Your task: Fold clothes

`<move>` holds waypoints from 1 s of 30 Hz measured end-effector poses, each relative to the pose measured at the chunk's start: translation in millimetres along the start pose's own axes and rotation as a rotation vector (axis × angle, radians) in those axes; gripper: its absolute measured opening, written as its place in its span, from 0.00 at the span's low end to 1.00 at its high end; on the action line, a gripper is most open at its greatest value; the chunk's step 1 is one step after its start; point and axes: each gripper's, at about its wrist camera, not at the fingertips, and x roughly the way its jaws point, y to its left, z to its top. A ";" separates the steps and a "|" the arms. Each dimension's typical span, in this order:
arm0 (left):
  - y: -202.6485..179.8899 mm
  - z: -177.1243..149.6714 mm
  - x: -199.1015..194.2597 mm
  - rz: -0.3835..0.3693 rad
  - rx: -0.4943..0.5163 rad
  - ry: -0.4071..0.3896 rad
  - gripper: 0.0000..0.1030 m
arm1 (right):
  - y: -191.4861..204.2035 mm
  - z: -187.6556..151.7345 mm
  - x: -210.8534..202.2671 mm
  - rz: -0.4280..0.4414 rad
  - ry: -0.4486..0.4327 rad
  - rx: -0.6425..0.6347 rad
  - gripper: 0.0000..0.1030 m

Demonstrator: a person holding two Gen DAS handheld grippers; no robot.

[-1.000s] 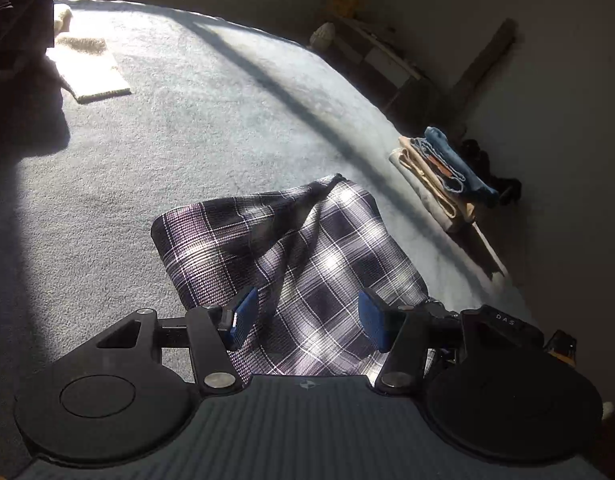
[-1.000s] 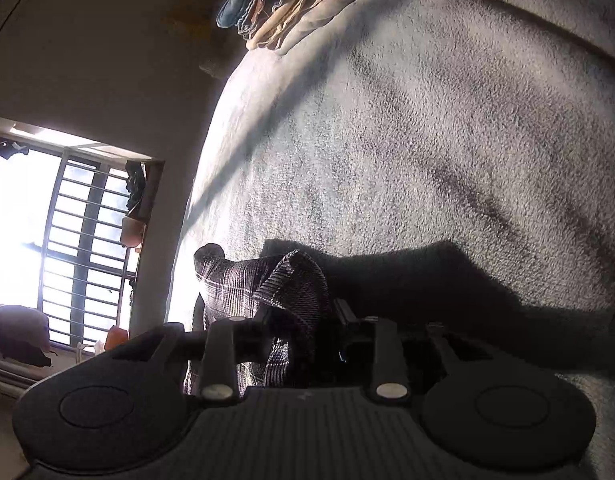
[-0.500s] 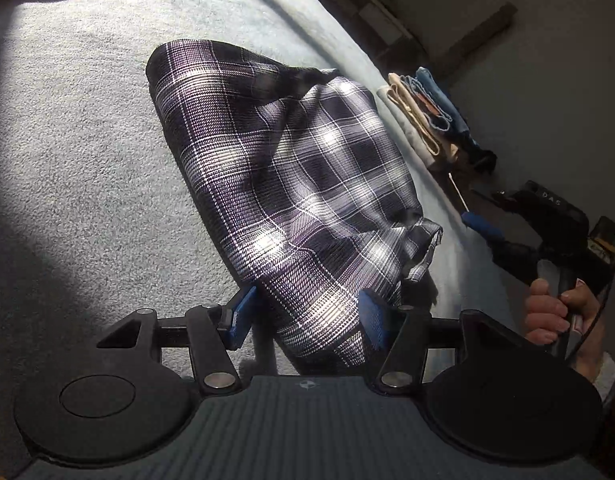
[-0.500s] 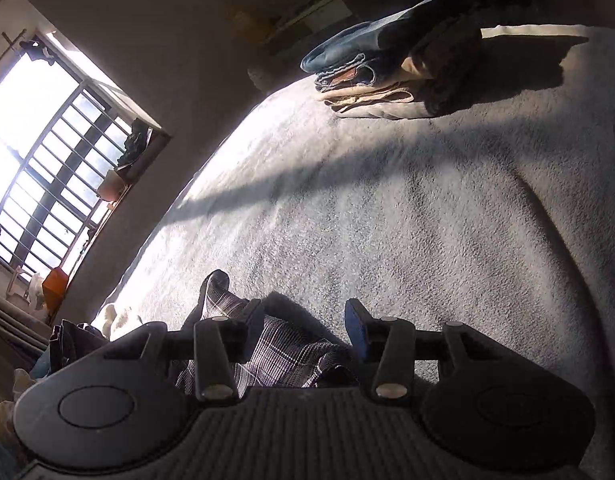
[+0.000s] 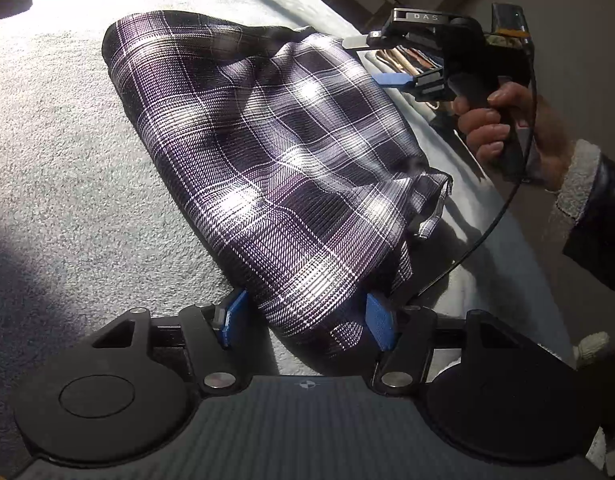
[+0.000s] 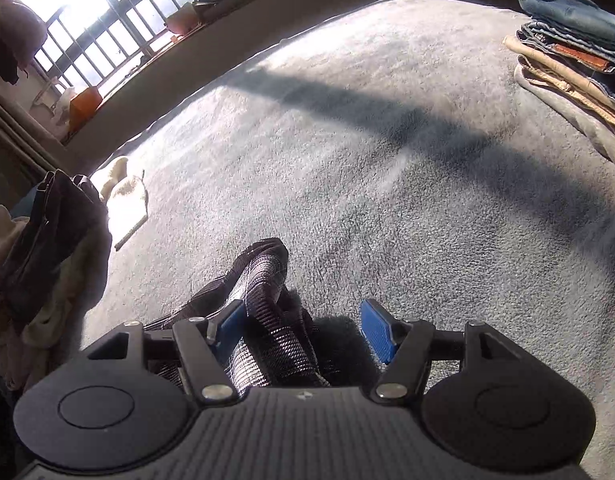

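A dark plaid garment (image 5: 267, 152) lies bunched on the grey-blue bed cover (image 5: 59, 152). Its near end runs between the blue pads of my left gripper (image 5: 307, 322), which stands open around the cloth without pinching it. In the left wrist view my right gripper (image 5: 373, 60), held by a hand (image 5: 491, 120), hovers open over the garment's far right edge. In the right wrist view a fold of the plaid garment (image 6: 263, 292) sits beside the left finger of the open right gripper (image 6: 303, 328).
A stack of folded clothes (image 6: 575, 44) rests at the bed's far right. Unfolded clothes (image 6: 47, 248) are heaped at the left edge, beside a white towel (image 6: 125, 196). A barred window (image 6: 107, 8) lies beyond the bed.
My right gripper, shut on the plaid cloth a second ago, has opened and let it go. The garment now lies flatter on the bed, and my left gripper has come closer over it.
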 end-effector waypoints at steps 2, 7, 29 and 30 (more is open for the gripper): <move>-2.1 0.0 2.5 0.012 0.000 0.003 0.59 | -2.9 8.5 18.2 0.038 0.036 0.009 0.54; -8.9 -3.0 7.5 0.033 0.045 0.005 0.60 | -1.2 10.7 35.4 0.077 -0.014 -0.040 0.14; -11.7 -17.7 12.3 -0.001 0.089 -0.060 0.65 | 164.3 -31.4 92.1 0.155 0.136 -0.393 0.15; -11.3 -18.1 12.2 -0.005 0.087 -0.062 0.65 | 156.5 -22.1 83.3 0.109 0.080 -0.335 0.16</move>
